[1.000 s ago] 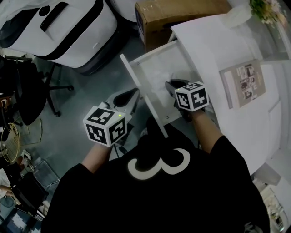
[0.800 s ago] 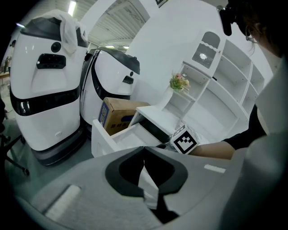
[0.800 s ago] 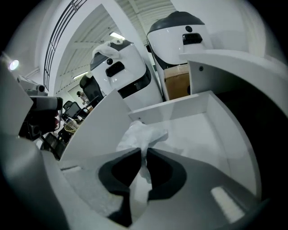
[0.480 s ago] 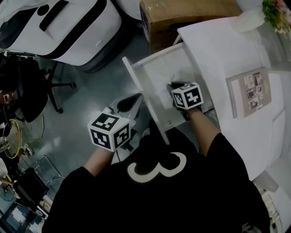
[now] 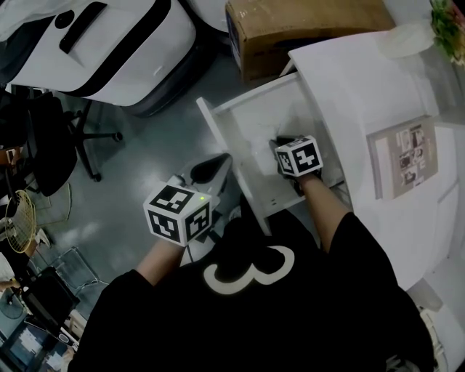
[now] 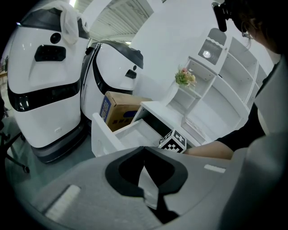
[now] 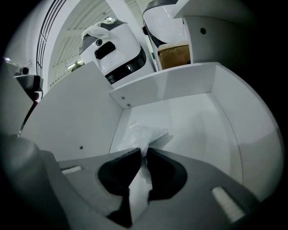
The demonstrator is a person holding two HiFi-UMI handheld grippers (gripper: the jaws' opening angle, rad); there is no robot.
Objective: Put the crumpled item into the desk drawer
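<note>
The white desk drawer (image 5: 218, 127) stands pulled open beside the desk (image 5: 363, 94). My right gripper (image 5: 282, 143) reaches down inside it. In the right gripper view the crumpled white item (image 7: 144, 134) lies on the drawer floor (image 7: 193, 121) near the left wall, and a fold of it is pinched between the tips of the right gripper (image 7: 145, 153), whose jaws are opening. My left gripper (image 5: 211, 168) hangs outside the drawer over the grey floor, shut with nothing in it. Its tips (image 6: 144, 150) meet in the left gripper view.
A cardboard box (image 5: 305, 29) sits behind the drawer, and a large white machine (image 5: 94, 36) stands at the far left. A black office chair (image 5: 43, 138) is at the left. On the desk top lie a booklet (image 5: 407, 156) and flowers (image 5: 450, 14).
The right gripper has sunk lower into the drawer with the crumpled item. The left gripper has drifted slightly right, closer to the drawer front.
</note>
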